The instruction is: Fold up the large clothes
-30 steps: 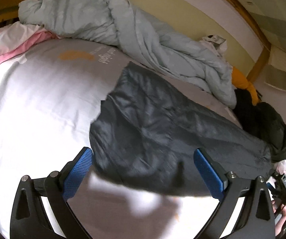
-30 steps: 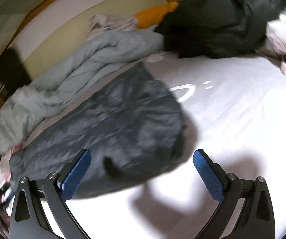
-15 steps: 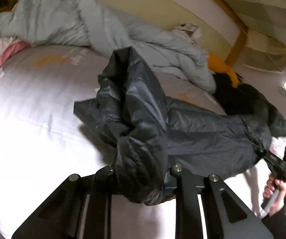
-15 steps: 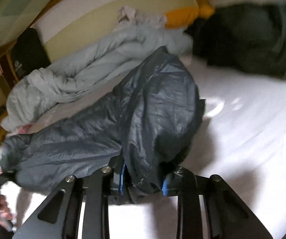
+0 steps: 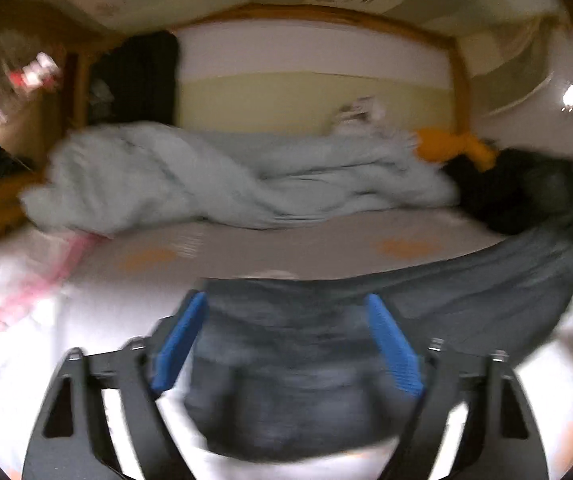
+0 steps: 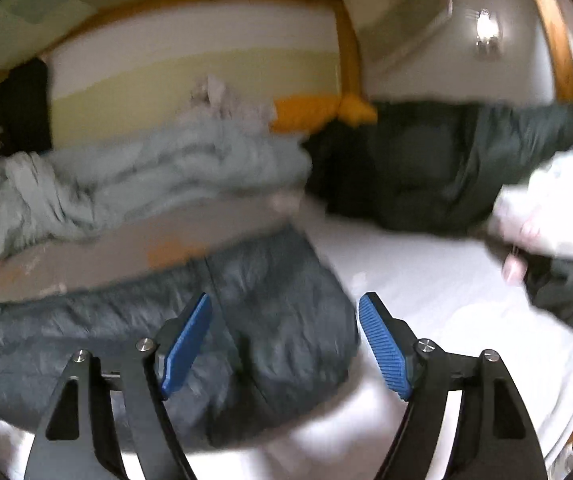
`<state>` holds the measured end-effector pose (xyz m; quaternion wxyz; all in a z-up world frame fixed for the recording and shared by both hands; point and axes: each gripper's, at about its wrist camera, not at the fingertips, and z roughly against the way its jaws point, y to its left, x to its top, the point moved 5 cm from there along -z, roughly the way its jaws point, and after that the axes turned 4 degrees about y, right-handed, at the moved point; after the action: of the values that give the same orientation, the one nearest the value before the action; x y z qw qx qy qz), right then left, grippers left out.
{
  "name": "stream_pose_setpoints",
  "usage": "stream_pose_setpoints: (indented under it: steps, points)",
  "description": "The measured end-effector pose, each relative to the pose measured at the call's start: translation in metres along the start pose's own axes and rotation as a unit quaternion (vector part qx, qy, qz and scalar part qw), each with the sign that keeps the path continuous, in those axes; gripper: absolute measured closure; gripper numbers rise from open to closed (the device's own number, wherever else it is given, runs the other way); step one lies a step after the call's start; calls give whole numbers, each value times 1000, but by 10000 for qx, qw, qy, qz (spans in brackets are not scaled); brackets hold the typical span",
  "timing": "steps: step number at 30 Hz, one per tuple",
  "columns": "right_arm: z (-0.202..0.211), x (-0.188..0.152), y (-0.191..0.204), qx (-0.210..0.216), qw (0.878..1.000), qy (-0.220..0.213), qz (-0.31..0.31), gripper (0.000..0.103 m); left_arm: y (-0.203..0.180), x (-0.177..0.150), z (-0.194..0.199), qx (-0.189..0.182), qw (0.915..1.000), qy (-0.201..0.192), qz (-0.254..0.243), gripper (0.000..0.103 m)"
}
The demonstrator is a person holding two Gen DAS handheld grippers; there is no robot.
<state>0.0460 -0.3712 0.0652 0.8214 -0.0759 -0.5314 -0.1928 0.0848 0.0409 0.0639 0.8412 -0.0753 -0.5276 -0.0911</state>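
Observation:
A dark grey puffer jacket (image 5: 286, 364) lies flat on the white bed sheet (image 5: 98, 320), stretching away to the right. It also shows in the right wrist view (image 6: 270, 320), stretching left. My left gripper (image 5: 286, 344) is open, its blue pads (image 5: 178, 344) on either side of the jacket's near end, holding nothing. My right gripper (image 6: 284, 340) is open too, pads (image 6: 386, 348) spread over the jacket's right end. Both views are blurred by motion.
A pale blue duvet (image 5: 214, 180) is bunched along the far side of the bed. An orange pillow (image 5: 454, 148) and a black-green coat (image 6: 446, 168) lie at the far right. Pink cloth (image 5: 46, 276) lies at the left. A wooden bed frame (image 5: 326, 12) runs behind.
Both grippers were shut on the lifted jacket half a second ago. They have opened and let it go, and the jacket now lies flat on the bed.

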Motion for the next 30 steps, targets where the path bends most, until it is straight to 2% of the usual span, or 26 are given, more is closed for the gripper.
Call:
stream_pose_setpoints:
  steps: [1, 3, 4, 5, 6, 9, 12, 15, 17, 20, 24, 25, 27, 30]
  points:
    - [3, 4, 0, 111, 9999, -97, -59, 25, -14, 4, 0, -401, 9991, 81, 107, 43]
    - [4, 8, 1, 470, 9988, -46, -151, 27, -43, 6, 0, -870, 9958, 281, 99, 57]
    - [4, 7, 2, 618, 9979, -2, -190, 37, -61, 5, -3, -1090, 9931, 429, 36, 61]
    - [5, 6, 4, 780, 9967, 57, -215, 44, -78, 3, -7, -1262, 9903, 582, -25, 68]
    - [4, 6, 6, 989, 9948, 150, -211, 46, -95, 1, -13, -1415, 9871, 746, -72, 73]
    - [5, 2, 15, 1275, 9914, 302, -72, 53, -136, -6, -34, -1695, 9789, 1135, -140, 79]
    - [7, -6, 24, 1456, 9886, 391, 22, 54, -163, -20, -65, -1624, 9725, 1664, -164, 81]
    - [5, -12, 31, 1612, 9856, 495, 117, 54, -171, -43, -103, -1506, 9649, 2150, 114, 87]
    - [4, -14, 37, 1760, 9824, 583, 219, 62, -168, -61, -125, -1443, 9608, 2356, 212, 89]
    - [-1, -21, 49, 2121, 9726, 888, 334, 70, -162, -76, -135, -1502, 9603, 2308, 454, 91]
    - [-13, -35, 80, 2745, 9477, 1563, 464, 78, -171, -81, -134, -1376, 9674, 2115, 220, 91]
    - [-15, -38, 87, 2830, 9433, 1683, 435, 83, -171, -82, -134, -1375, 9683, 2075, 222, 91]
    - [-21, -47, 103, 3022, 9327, 1935, 346, 85, -170, -82, -135, -1435, 9679, 2041, 306, 91]
    - [-31, -56, 127, 3028, 9248, 2224, 603, 92, -164, -82, -130, -1571, 9654, 2031, 451, 91]
